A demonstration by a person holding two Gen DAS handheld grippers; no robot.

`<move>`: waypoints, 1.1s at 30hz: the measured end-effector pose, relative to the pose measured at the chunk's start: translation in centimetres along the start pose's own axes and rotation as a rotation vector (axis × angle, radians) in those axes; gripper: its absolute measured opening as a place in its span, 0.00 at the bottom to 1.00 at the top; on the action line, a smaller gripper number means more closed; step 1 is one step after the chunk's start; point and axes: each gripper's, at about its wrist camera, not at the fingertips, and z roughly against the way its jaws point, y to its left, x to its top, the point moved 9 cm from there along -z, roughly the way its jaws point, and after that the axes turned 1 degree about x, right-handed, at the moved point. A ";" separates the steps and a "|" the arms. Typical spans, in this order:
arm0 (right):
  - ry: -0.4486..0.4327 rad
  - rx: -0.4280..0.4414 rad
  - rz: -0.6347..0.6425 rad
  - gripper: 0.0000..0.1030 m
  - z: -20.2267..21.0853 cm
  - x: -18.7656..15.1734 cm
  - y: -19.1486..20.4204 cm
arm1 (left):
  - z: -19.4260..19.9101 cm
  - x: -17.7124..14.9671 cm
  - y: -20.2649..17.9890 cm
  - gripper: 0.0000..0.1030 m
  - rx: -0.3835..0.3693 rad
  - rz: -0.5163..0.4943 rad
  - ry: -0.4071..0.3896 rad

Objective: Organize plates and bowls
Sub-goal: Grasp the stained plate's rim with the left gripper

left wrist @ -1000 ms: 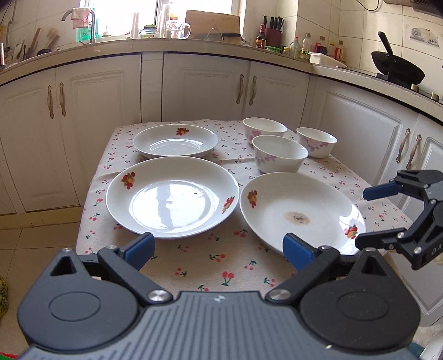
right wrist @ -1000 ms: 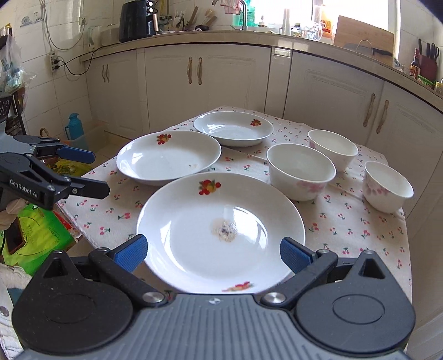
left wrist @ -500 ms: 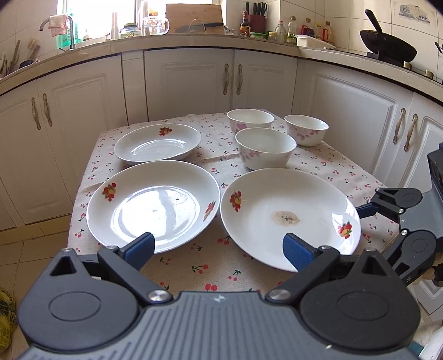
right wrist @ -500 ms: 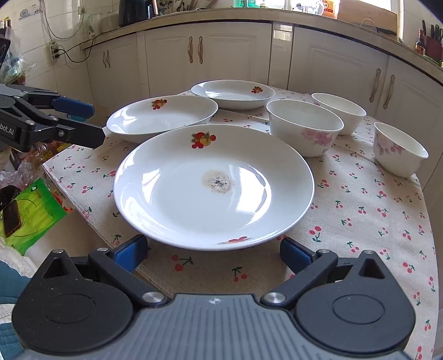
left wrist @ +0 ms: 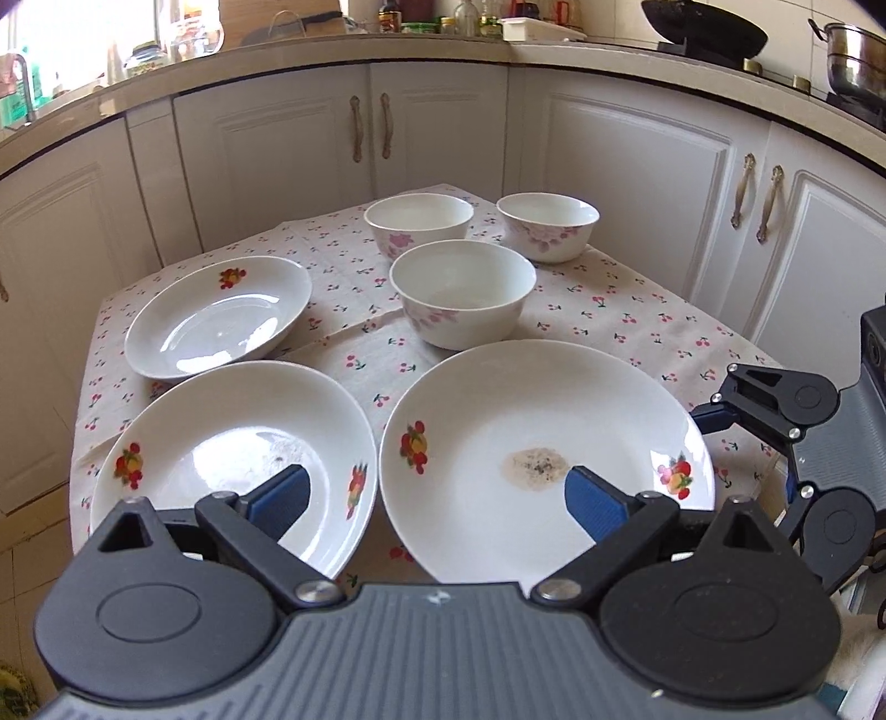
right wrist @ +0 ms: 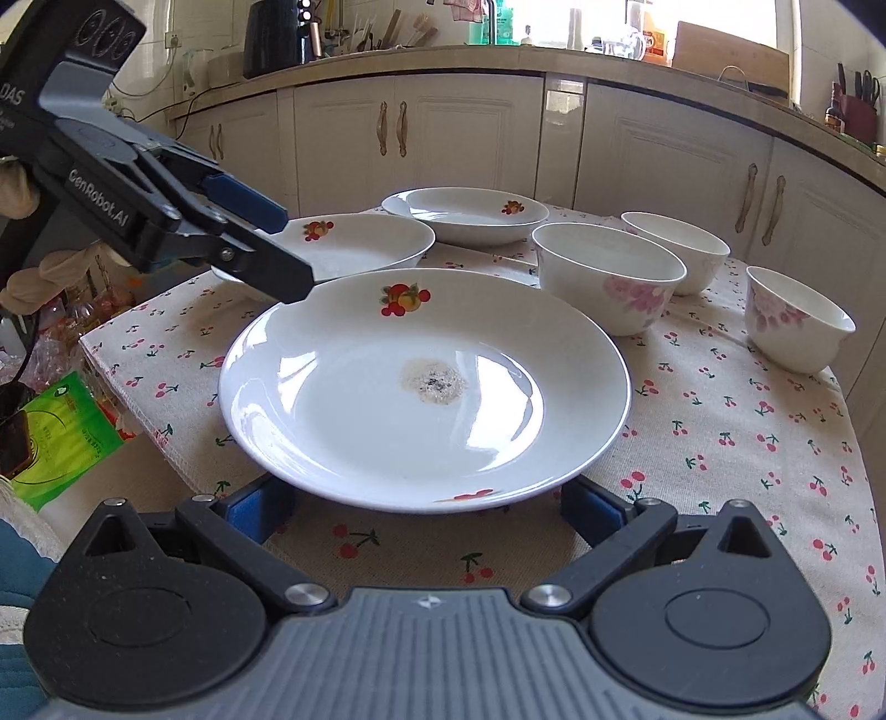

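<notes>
A large white plate with a brown stain (right wrist: pixel 426 382) lies at the near edge of the cherry-print cloth. My right gripper (right wrist: pixel 425 509) is open, its fingers low on either side of the plate's near rim without touching it. My left gripper (left wrist: pixel 434 498) is open and empty. It hovers over the gap between the stained plate (left wrist: pixel 542 443) and a second large plate (left wrist: pixel 232 443). The right wrist view shows the left gripper (right wrist: pixel 290 249) above the stained plate's far left rim. Behind lie a smaller deep plate (left wrist: pixel 221 315) and three bowls, the nearest (left wrist: pixel 462 293).
White cabinets (left wrist: pixel 443 133) wrap round the small table on the far sides. A wok (left wrist: pixel 703 27) and a pot stand on the stove at the back right. A green bag (right wrist: pixel 61 437) lies on the floor left of the table. The cloth (right wrist: pixel 720 443) hangs over the table edges.
My left gripper swung right and rolled, from facing the left plate to straddling both large plates. My right gripper sank, so its fingers now sit below the stained plate's near rim.
</notes>
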 end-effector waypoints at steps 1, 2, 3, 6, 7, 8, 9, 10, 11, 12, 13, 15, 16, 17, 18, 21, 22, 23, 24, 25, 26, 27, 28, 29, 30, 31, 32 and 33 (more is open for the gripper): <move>-0.002 -0.001 -0.002 1.00 0.0 0.0 0.0 | -0.4 0.4 -0.1 0.95 -0.010 -0.015 0.005; -0.006 -0.003 -0.001 1.00 0.0 0.0 0.0 | -0.9 0.9 -0.2 0.95 -0.021 -0.032 0.013; -0.010 -0.005 -0.002 1.00 0.0 -0.1 0.0 | -1.5 1.3 -0.3 0.95 -0.032 -0.048 0.023; -0.016 -0.013 -0.006 1.00 0.1 -0.1 0.1 | -3.2 2.4 -0.8 0.94 -0.061 -0.094 0.043; -0.019 -0.016 -0.008 1.00 0.1 -0.2 0.1 | -3.9 2.7 -1.0 0.93 -0.068 -0.111 0.053; -0.023 -0.019 -0.010 1.00 0.2 -0.2 0.1 | -4.5 3.0 -1.1 0.92 -0.075 -0.124 0.060; -0.024 -0.023 -0.013 1.00 0.2 -0.2 0.1 | -5.0 3.1 -1.2 0.92 -0.085 -0.132 0.070; -0.025 -0.026 -0.015 1.00 0.2 -0.2 0.1 | -5.6 3.2 -1.3 0.91 -0.098 -0.139 0.084; -0.024 -0.028 -0.016 1.00 0.2 -0.2 0.1 | -6.1 3.2 -1.4 0.89 -0.105 -0.147 0.098; -0.023 -0.030 -0.017 1.00 0.3 -0.2 0.1 | -6.5 3.2 -1.5 0.87 -0.111 -0.159 0.113; -0.022 -0.029 -0.018 1.00 0.2 -0.2 0.1 | -6.9 3.3 -1.6 0.86 -0.116 -0.171 0.125; -0.022 -0.030 -0.019 1.00 0.3 -0.2 0.1 | -7.6 3.2 -1.7 0.81 -0.126 -0.183 0.150; -0.023 -0.030 -0.020 1.00 0.3 -0.2 0.1 | -7.9 3.2 -1.7 0.80 -0.135 -0.184 0.165; -0.022 -0.030 -0.020 1.00 0.3 -0.2 0.1 | -8.2 3.1 -1.8 0.79 -0.142 -0.186 0.179; -0.020 -0.031 -0.020 1.00 0.3 -0.2 0.1 | -8.2 3.1 -1.8 0.79 -0.140 -0.197 0.186; -0.017 -0.031 -0.021 1.00 0.2 -0.2 0.1 | -8.5 3.0 -1.9 0.79 -0.145 -0.218 0.209; -0.016 -0.032 -0.020 1.00 0.2 -0.2 0.1 | -8.6 3.0 -1.9 0.79 -0.151 -0.221 0.221; -0.015 -0.033 -0.018 1.00 0.3 -0.2 0.2 | -8.7 3.0 -1.8 0.79 -0.156 -0.217 0.230; -0.014 -0.034 -0.013 1.00 0.3 -0.1 0.2 | -8.7 3.0 -1.8 0.79 -0.159 -0.210 0.235; -0.012 -0.035 -0.009 1.00 0.3 -0.1 0.2 | -8.7 3.1 -1.8 0.79 -0.161 -0.211 0.240; -0.012 -0.036 -0.004 1.00 0.3 -0.1 0.2 | -8.7 3.1 -1.8 0.79 -0.161 -0.214 0.247; -0.011 -0.035 0.001 1.00 0.4 0.0 0.2 | -8.7 3.1 -1.9 0.79 -0.160 -0.212 0.252; -0.009 -0.033 0.007 1.00 0.5 0.0 0.2 | -8.6 3.1 -2.0 0.79 -0.165 -0.210 0.258; -0.006 -0.031 0.014 1.00 0.6 0.0 0.2 | -8.6 3.0 -2.2 0.79 -0.172 -0.214 0.266; 0.000 -0.029 0.019 1.00 0.7 -0.1 0.1 | -8.6 3.0 -2.3 0.79 -0.176 -0.216 0.271; 0.002 -0.026 0.022 1.00 0.8 -0.1 0.0 | -8.6 3.0 -2.4 0.79 -0.184 -0.215 0.276; 0.004 -0.023 0.027 1.00 1.0 -0.2 -0.1 | -8.6 3.0 -2.5 0.79 -0.192 -0.217 0.282; 0.008 -0.024 0.033 1.00 1.1 -0.2 -0.3 | -8.5 3.0 -2.5 0.79 -0.202 -0.215 0.291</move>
